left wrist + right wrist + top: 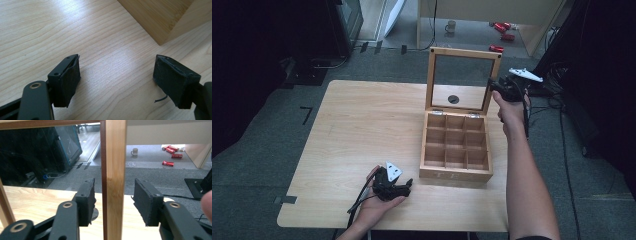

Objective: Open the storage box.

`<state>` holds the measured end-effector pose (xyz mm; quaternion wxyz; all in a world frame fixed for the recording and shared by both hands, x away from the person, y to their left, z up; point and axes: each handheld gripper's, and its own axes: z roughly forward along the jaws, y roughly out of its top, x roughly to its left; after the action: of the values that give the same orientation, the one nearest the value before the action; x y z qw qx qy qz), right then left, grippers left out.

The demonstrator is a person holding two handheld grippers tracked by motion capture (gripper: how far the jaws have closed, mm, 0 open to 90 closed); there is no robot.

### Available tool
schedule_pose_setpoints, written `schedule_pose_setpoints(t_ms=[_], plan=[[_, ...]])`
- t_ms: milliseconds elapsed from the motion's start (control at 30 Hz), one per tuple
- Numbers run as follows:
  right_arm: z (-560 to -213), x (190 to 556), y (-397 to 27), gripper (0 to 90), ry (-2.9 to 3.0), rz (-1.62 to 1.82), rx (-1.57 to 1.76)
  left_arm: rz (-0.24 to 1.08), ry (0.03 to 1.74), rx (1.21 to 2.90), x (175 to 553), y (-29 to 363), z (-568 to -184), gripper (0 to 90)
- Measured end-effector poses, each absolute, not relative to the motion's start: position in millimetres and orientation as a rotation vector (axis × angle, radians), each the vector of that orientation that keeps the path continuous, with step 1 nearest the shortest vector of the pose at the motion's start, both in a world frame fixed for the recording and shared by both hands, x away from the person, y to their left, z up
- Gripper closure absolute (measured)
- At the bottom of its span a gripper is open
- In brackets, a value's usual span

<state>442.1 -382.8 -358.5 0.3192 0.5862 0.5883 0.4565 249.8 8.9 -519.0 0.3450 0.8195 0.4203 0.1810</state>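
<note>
- High view: a wooden box [456,147] sits right of centre on the table [362,125], its nine compartments bare as far as can be seen. The lid [462,80], a wooden frame around a clear pane, stands upright on its back hinges.
- High view: the right gripper [502,89] is up at the lid's right-hand frame edge, arm stretched alongside the box. Judged purpose: that edge is the easiest place to steady or swing the lid without reaching over the compartments.
- High view: the left gripper [404,187] rests in an upturned hand near the table's front edge, just beside the box's front left corner, apart from it. It looks parked, keeping clear of the lid's swing.
- Left gripper view: the jaws stand wide with nothing but table wood between the pads [67,82]. The box corner [160,22] lies ahead, untouched.
- Right gripper view: the lid's frame rail [113,180] runs upright between the jaws. The left pad [87,200] sits close against the rail; a gap shows at the right pad, so the grip is loose, not pinching. Judged: the lid stands by itself.
- Right gripper view: beyond, on the floor, a mug [134,151] and red cans [172,156], well apart from the work.
</note>
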Motion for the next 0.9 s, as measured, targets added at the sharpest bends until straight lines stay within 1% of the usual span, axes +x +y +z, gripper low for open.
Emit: schedule_pose_setpoints(t_ms=[300, 467, 633, 733, 800, 867, 900], plan=[[-355.9, 405.3, -380.7, 37.2, 1.595, 1.248, 1.509, 0.47, 1.092, 2.126, 250.2, 8.5, -519.1, 22.3], [-361.9, 383.1, -377.0, 30.1, 1.663, 1.258, 1.468, 0.471, 1.09, 2.129, 250.2, 8.6, -519.0, 22.3], [-370.4, 359.6, -374.6, 27.7, 1.706, 1.265, 1.436, 0.473, 1.088, 2.131, 250.2, 8.7, -518.9, 22.3], [-374.2, 347.6, -374.7, 24.5, 1.71, 1.284, 1.439, 0.471, 1.087, 2.131, 250.0, 8.8, -519.0, 22.4], [-377.5, 340.3, -373.7, 16.8, 1.701, 1.267, 1.449, 0.469, 1.088, 2.13, 249.7, 8.8, -519.0, 22.5], [-381.2, 333.9, -372.9, 13.5, 1.71, 1.258, 1.453, 0.468, 1.09, 2.127, 249.8, 8.7, -519.1, 22.6], [-383.0, 330.5, -372.7, 13.3, 1.711, 1.257, 1.453, 0.47, 1.09, 2.126, 249.8, 8.6, -519.1, 22.5]])
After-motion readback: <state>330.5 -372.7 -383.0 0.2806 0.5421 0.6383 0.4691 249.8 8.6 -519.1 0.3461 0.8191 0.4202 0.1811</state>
